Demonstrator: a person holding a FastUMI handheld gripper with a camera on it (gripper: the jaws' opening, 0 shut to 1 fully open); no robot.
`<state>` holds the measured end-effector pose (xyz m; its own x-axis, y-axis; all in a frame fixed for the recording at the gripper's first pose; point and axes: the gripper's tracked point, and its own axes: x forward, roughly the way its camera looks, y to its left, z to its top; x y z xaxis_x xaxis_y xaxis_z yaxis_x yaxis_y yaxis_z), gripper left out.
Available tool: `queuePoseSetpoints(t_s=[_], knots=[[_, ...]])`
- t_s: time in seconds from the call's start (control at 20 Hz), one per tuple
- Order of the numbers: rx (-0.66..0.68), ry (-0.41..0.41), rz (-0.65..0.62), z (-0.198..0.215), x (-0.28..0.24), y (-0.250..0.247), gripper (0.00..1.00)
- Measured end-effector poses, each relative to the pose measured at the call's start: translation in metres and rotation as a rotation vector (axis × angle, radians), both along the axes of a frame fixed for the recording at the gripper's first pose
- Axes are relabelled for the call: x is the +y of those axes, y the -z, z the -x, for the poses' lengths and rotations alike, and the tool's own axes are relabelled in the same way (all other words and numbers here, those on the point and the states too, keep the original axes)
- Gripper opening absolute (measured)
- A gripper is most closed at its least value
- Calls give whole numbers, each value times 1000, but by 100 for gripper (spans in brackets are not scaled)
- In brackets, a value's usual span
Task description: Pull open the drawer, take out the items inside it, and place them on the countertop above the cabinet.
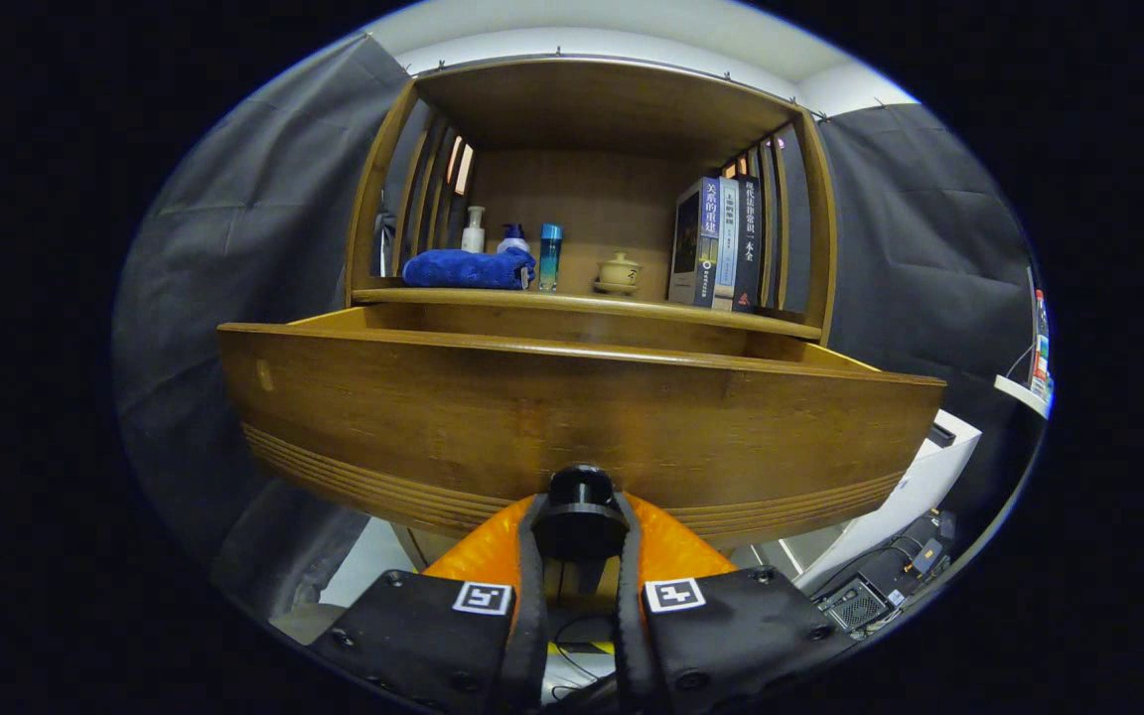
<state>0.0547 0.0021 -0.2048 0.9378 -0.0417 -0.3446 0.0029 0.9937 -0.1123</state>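
The drawer (572, 417) stands pulled out from the cabinet (592, 109), a broad wooden front, warm brown, with grooved bands running along its lower edge. Its black round knob (580, 511) sits right between the jaws, and the gripper (580, 541) has them drawn in narrow, both fingers (530, 576) pressing the knob's sides. The drawer's inside stays hidden behind the front panel from here. Beyond and above the fingers, the bench (493, 296) over the drawer carries its lot: one folded blue towel (468, 269), three bottles (474, 229) lined up behind it, one small lidded pot (619, 271) on a saucer, and three books (721, 243) standing upright against the right side slats.
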Motion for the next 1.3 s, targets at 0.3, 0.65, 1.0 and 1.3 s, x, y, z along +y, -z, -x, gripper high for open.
queuePoseSetpoints(t_s=[0.3,0.65,1.0,1.3], knots=[[-27,-10,13,3,0,-5,54],[-196,-48,-29,14,0,-101,92],[-277,-102,-106,-63,-11,-266,92],[-167,-225,-20,-150,33,-277,93]])
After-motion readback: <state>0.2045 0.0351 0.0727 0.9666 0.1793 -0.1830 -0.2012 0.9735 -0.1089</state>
